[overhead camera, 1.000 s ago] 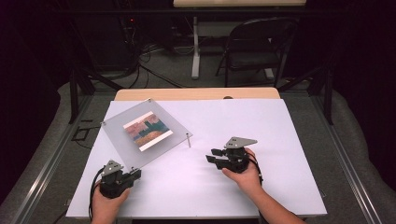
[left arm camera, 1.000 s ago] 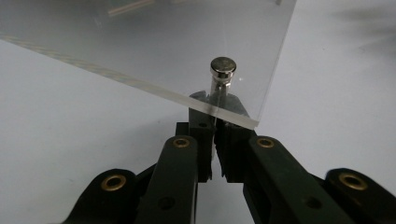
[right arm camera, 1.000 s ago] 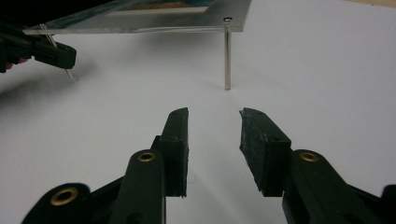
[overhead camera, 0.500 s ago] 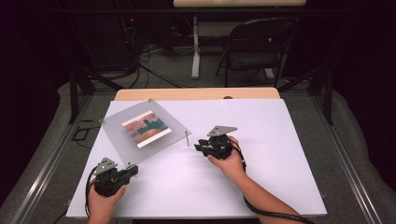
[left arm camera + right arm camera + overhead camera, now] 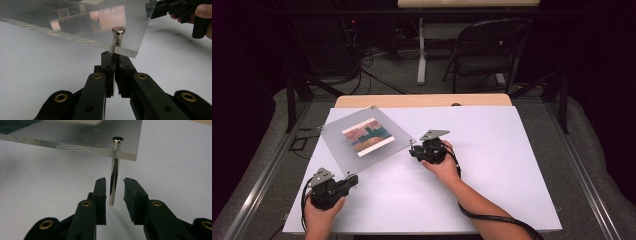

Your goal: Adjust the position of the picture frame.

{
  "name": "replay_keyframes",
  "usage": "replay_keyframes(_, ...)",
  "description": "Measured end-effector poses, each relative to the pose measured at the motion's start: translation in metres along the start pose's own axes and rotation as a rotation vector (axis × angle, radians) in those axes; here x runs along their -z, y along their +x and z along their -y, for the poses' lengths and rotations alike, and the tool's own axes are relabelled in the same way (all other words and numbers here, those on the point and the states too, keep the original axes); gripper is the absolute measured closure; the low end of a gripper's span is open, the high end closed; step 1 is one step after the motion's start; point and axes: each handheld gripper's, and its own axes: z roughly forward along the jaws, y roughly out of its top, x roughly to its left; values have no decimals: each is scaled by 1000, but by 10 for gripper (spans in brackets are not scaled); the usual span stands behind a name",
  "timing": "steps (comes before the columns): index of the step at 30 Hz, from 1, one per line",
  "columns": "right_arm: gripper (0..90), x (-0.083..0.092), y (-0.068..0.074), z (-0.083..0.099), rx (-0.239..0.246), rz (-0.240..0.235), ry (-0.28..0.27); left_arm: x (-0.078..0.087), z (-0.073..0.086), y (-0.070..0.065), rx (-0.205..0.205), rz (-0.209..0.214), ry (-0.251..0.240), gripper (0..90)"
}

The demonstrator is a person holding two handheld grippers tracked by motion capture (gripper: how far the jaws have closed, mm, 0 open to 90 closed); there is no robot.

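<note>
On the surface's (image 5: 512,165) left, the acrylic frame (image 5: 367,137) stands on metal legs. The left tongs (image 5: 353,178) clench its near leg (image 5: 115,47). The right tongs (image 5: 412,150), just closing, straddle the right leg (image 5: 114,182) without gripping yet; lifting remains.

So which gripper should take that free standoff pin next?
Right. The right gripper has been closing, its fingers straddling the pin without touching. The left gripper is shut at the frame's other corner.
</note>
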Motion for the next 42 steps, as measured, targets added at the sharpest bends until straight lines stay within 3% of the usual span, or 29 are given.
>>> replay_keyframes(12, 846, -14, -2, -3, -35, -20, 12, -1, 0, -2, -13, -2, 4, 855)
replay_keyframes(22, 854, -12, -4, 1, -41, -29, 18, 0, -4, -10, -53, -20, 0, 855)
replay_keyframes(25, 855, -3, -5, 5, -63, -42, 19, 3, -8, -19, -102, -26, -9, 853)
replay_keyframes(26, 854, 5, -6, 8, -75, -49, 14, 3, -11, -25, -144, -30, -14, 849)
replay_keyframes(27, 854, 5, -6, 8, -75, -49, 14, 3, -11, -25, -144, -30, -14, 845)
replay_keyframes(29, 854, 19, -6, 13, -76, -47, 2, 1, -13, -32, -186, -39, -10, 837)
replay_keyframes(31, 854, 25, -6, 14, -73, -46, 0, 0, -14, -31, -188, -34, -6, 836)
replay_keyframes(35, 852, 53, -1, 19, -50, -38, -13, -6, -19, -30, -162, -23, -7, 836)
replay_keyframes(42, 852, 84, 1, 28, -58, -24, -18, -25, -29, -34, -156, 12, 1, 837)
